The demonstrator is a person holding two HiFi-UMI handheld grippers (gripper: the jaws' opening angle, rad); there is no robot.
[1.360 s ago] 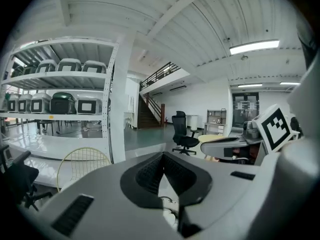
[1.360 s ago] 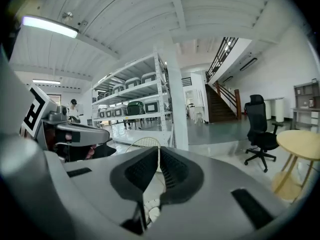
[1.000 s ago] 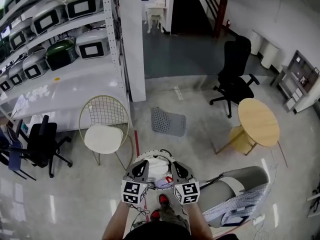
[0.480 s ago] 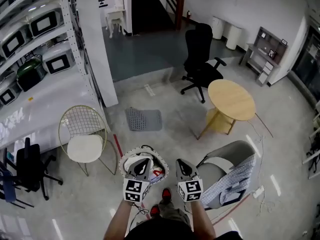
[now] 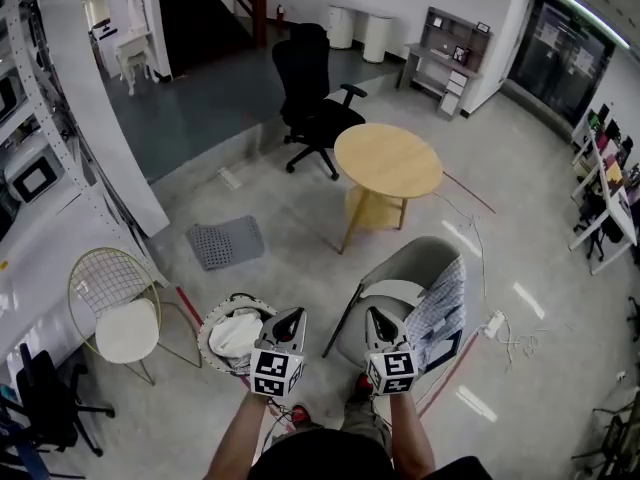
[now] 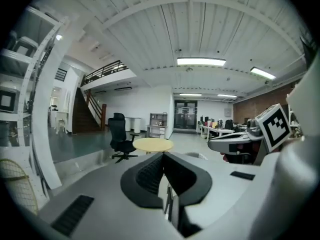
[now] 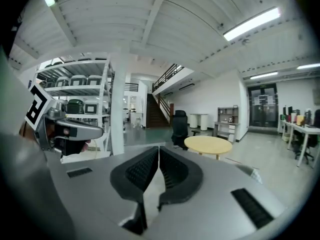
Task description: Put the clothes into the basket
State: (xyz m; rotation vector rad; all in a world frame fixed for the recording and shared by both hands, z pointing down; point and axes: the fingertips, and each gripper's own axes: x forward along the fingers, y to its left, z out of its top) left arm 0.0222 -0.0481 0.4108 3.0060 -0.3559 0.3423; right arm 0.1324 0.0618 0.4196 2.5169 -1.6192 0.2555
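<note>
Both sets of jaws are fully closed with nothing between them: left gripper [image 5: 291, 316] and right gripper [image 5: 377, 316] sit side by side, pointing roughly level toward the round wooden table [image 5: 388, 158] ahead. The basket [image 5: 207, 320] is on the floor just left of and below the left gripper, with white clothes [image 5: 236, 334] in it. A checked shirt [image 5: 441, 308] hangs over the grey chair [image 5: 410, 258] just right of and below the right gripper, and neither gripper touches it.
</note>
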